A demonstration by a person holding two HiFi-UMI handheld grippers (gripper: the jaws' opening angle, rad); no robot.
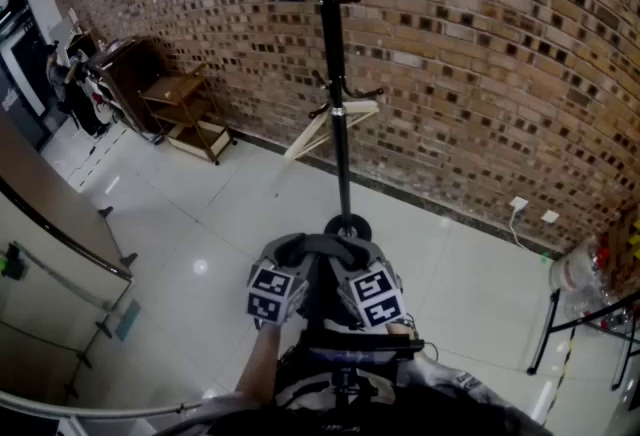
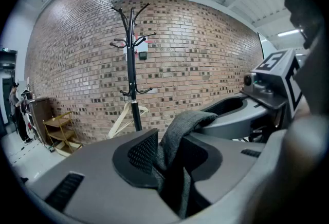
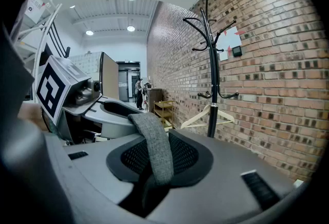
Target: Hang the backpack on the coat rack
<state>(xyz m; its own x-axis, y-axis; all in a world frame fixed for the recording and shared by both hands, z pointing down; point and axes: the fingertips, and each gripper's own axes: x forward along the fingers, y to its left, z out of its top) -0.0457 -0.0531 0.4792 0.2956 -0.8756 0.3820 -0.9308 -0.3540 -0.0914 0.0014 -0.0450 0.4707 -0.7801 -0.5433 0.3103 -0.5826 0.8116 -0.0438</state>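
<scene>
Closest to the person's body, the backpack hangs as a dark bulk beneath both tools, well short of the rack. Its outline is hard to make out from above. Its grey woven strap rises from it and bridges the two grippers, which sit close side by side, both tipped a little downward. The left gripper has its jaws closed on that strap: the fabric drops into the narrow slot between the black mesh pads and lies against the left-hand one. The right gripper clamps the strap's other end the same way, with the fabric folding over its pad and disappearing down between the jaws. Each gripper carries its black-and-white marker cube on top, facing up toward the person's head.

Beyond the grippers, straight ahead, the coat rack stands on the pale tiled floor, its round base close to the foot of the brick wall. It is a black pole with curved hooks at the top and a second ring of shorter hooks lower down. A pale wooden hanger hangs tilted from that lower ring. The backpack is not yet on any hook.

Farther left, along the foot of the wall, stands a small wooden shelf. To the right, two white sockets sit low on the wall. At the far right edge of the floor, a black-legged folding frame is partly in view.
</scene>
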